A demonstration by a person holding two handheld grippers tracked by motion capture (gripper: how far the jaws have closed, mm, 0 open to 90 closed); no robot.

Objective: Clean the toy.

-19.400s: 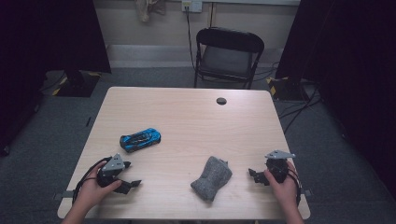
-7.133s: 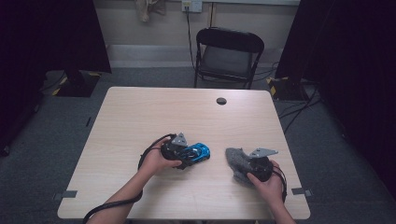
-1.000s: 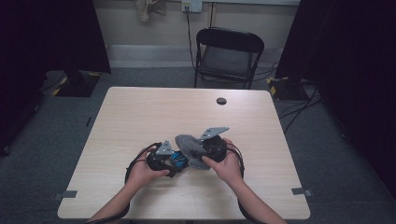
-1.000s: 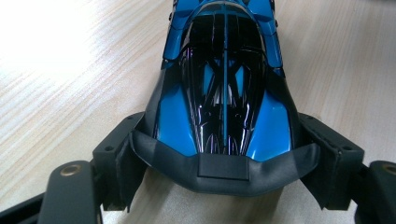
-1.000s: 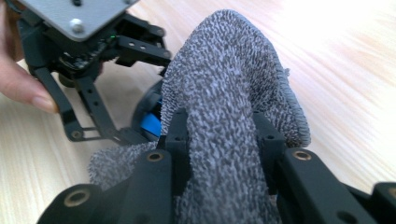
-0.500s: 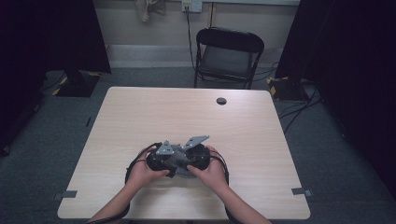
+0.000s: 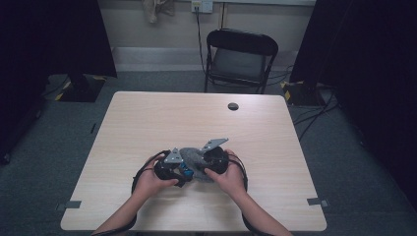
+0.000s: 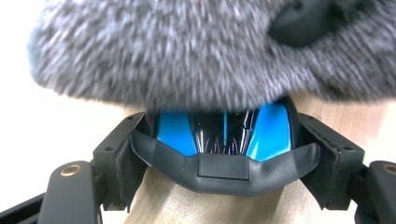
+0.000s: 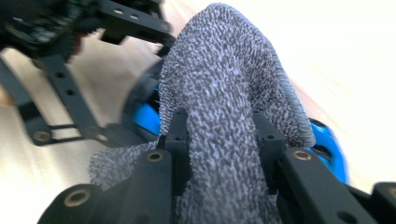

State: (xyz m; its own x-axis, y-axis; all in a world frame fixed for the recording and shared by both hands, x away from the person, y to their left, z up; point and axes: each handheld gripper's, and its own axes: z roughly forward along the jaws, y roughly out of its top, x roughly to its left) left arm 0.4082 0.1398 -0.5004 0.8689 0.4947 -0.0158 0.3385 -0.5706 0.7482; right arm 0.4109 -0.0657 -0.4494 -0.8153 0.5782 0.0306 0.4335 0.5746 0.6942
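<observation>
A blue toy car (image 8: 219,135) sits clamped between the jaws of my left gripper (image 8: 224,154), its black rear bumper toward the camera. A grey fuzzy cloth (image 9: 229,107) is pinched in my right gripper (image 9: 222,140) and lies draped over the car (image 9: 327,144). In the high view both grippers meet at the table's near middle: left gripper (image 7: 172,169), right gripper (image 7: 209,160), cloth (image 7: 192,156) between them, a sliver of blue car (image 7: 184,171) under it. The left gripper's black frame (image 9: 70,60) shows blurred in the right gripper view.
The light wooden table (image 7: 147,123) carries a small black round disc (image 7: 233,106) near its far edge. A black folding chair (image 7: 238,59) stands behind the table. Dark curtains hang at both sides.
Over the last second my right gripper has brought the cloth left and down onto the car held by my left gripper. Long before, car and cloth lay apart on the table.
</observation>
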